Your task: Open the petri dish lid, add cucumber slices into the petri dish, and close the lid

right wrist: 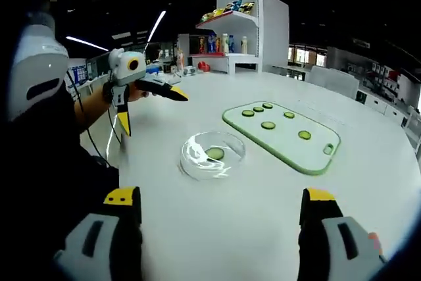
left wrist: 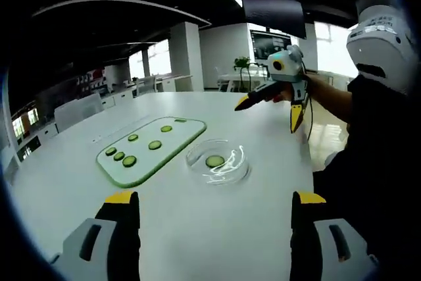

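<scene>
In the left gripper view, the left gripper (left wrist: 214, 212) hangs above the white round table (left wrist: 263, 241) with its yellow-tipped jaws spread wide and nothing between them. Ahead of it sits the clear round petri dish (left wrist: 217, 161) with one green cucumber slice (left wrist: 214, 160) inside; whether the transparent lid is on the dish I cannot tell from the glare. Just beside the dish lies the pale green rectangular cutting board (left wrist: 152, 148), which carries several more cucumber slices (left wrist: 129, 160). Beyond the dish, the right gripper (left wrist: 270, 110) is held up off the table by a person's hand, its jaws splayed apart and empty. In the right gripper view, the right gripper's own jaws rise wide apart, grasping nothing, with the petri dish (right wrist: 212, 154) and its single slice (right wrist: 215, 153) in front, the cutting board (right wrist: 284, 135) to its side, and the left gripper (right wrist: 150, 106) raised in the air, also released. By my judgement one slice is in, the rest of the slices wait on the board, and the closing of the lid is probably left to do.
</scene>
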